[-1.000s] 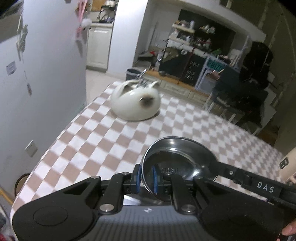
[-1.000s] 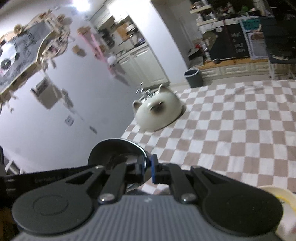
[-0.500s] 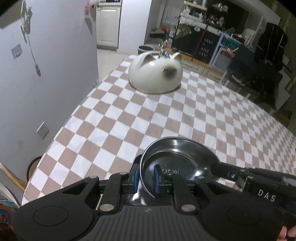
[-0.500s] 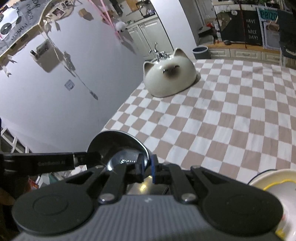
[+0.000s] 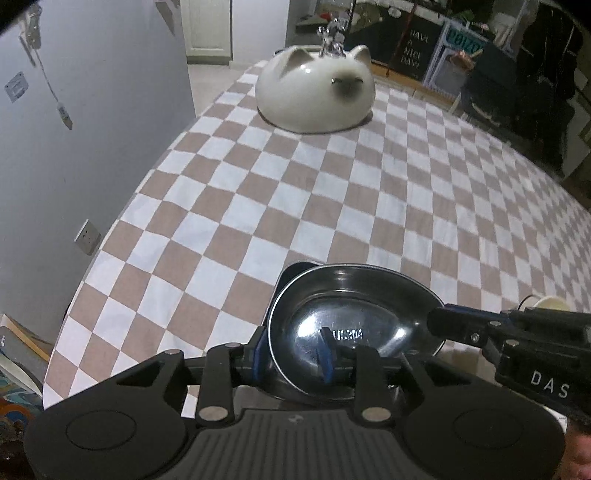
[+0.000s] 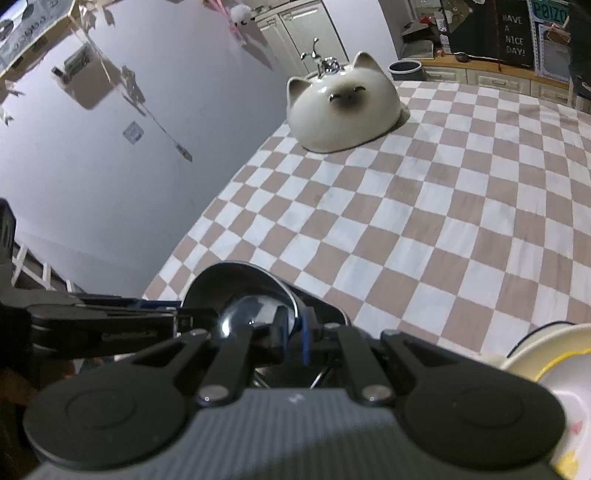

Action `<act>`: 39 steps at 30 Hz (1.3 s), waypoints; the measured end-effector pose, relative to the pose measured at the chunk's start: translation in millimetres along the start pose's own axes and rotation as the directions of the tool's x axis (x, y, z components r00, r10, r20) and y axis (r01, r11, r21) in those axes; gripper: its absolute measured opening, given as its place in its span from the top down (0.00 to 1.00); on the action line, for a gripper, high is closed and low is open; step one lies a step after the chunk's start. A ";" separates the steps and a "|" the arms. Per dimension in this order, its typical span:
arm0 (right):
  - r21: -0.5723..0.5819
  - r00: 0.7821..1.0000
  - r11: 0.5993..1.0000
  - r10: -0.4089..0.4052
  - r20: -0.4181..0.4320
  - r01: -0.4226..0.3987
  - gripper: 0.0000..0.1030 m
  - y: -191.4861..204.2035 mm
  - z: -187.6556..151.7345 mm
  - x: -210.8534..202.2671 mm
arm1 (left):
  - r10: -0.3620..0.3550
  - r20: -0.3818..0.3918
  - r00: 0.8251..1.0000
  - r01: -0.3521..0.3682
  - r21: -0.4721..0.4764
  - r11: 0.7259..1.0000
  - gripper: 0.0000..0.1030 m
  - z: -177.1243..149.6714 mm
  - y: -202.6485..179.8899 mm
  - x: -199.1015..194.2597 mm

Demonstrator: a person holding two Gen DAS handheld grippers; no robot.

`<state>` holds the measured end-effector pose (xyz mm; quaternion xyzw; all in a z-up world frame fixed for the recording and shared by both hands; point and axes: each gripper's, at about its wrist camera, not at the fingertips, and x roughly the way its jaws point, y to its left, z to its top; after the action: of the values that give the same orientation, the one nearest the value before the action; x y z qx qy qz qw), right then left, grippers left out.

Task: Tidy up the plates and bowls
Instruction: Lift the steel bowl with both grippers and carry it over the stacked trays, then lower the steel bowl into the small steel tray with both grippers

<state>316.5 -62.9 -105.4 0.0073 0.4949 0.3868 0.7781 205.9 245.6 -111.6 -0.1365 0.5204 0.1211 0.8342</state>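
A steel bowl (image 5: pixel 354 314) hangs low over the near end of the checked table (image 5: pixel 332 192), with a dark rim showing just under it. My left gripper (image 5: pixel 291 354) has the bowl's near rim between its jaws, which are opening; the inner pad stands off the metal. My right gripper (image 6: pixel 294 338) is shut on the bowl's (image 6: pixel 240 291) rim, and it also shows on the bowl's right edge in the left wrist view (image 5: pixel 437 325). A white cat-faced bowl (image 5: pixel 316 96) lies upside down at the far end of the table (image 6: pixel 424 221).
A cream and yellow dish (image 6: pixel 554 369) sits at the table's near right. A grey wall (image 5: pixel 92 129) runs close along the table's left edge. Beyond the far end stand kitchen cabinets and a dark chalkboard sign (image 6: pixel 513 33).
Both grippers and the steel bowl have come down toward the table, and the views tilted further down. The left jaws have spread wider around the rim. The right jaws stayed shut.
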 end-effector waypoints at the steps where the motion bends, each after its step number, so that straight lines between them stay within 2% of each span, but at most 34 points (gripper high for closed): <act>1: 0.007 1.000 1.000 0.004 -0.011 -0.004 0.91 -0.8 0.0 2.1 | 0.000 -0.003 1.000 0.000 0.004 1.000 0.68 0.1 0.1 1.5; 19: 0.008 0.997 0.999 -0.040 -0.072 0.041 0.90 -4.6 3.6 26.1 | -0.032 -0.088 0.996 0.035 0.031 0.999 0.65 -1.4 0.9 24.2; 31: 0.043 0.995 0.999 -0.023 -0.099 0.027 0.90 -11.7 2.5 36.0 | -0.035 -0.108 0.994 0.039 0.034 0.999 0.65 -1.6 -0.2 28.8; 39: 0.054 0.995 0.998 -0.008 -0.102 0.014 0.92 -14.9 2.4 39.9 | -0.030 -0.114 0.993 0.036 0.046 0.998 0.60 -0.9 -3.3 31.4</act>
<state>335.7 -48.2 -140.5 0.0061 0.5442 0.3686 0.7536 219.8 244.0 -140.0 -0.1318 0.5673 0.0869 0.8083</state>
